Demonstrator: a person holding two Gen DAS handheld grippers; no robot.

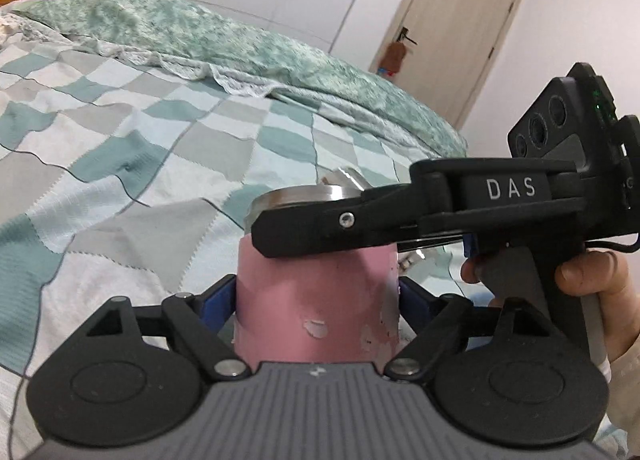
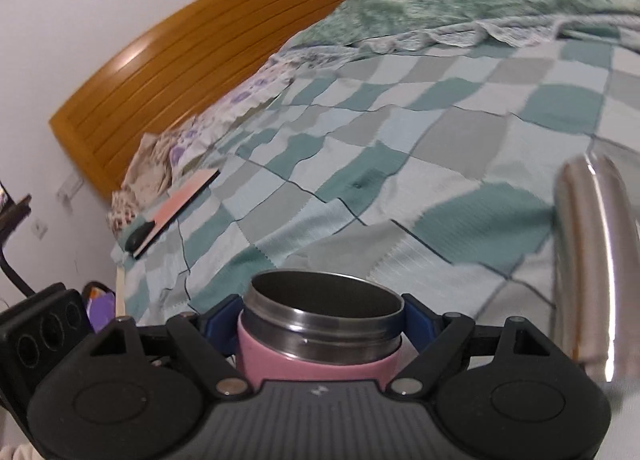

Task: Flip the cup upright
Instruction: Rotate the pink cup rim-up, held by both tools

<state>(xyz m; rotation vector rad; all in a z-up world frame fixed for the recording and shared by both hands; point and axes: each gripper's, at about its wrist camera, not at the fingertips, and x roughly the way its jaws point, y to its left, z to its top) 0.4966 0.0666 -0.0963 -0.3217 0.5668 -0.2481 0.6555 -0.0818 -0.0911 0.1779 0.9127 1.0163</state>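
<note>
**Pink steel cup held mouth-up between two grippers over a bed**

A pink cup [image 1: 316, 300] with a bare steel rim stands upright, its open mouth facing up. Both grippers grasp it at once.

In the left wrist view, the left gripper [image 1: 316, 296] has its blue-padded fingers [image 1: 218, 300] pressed against either side of the cup's lower pink body, where the coating is chipped in places. Just above these fingers, the right gripper [image 1: 320, 228] reaches in from the right, its black fingers closed across the cup near the steel band. A hand [image 1: 600, 280] grips its handle at the far right.

In the right wrist view, the right gripper's blue fingers [image 2: 416, 320] clamp the cup [image 2: 320, 340] just below the rim, and the dark steel interior shows between them. To the right of the fingers, a shiny metal object [image 2: 592, 260] fills the edge, blurred; I cannot tell what it is.

Beyond the fingers lies a bed with a green and grey checked quilt [image 2: 400, 160], a green blanket [image 1: 240, 40] and a wooden headboard [image 2: 200, 52]. A book [image 2: 176, 212] lies far left on the quilt.
</note>
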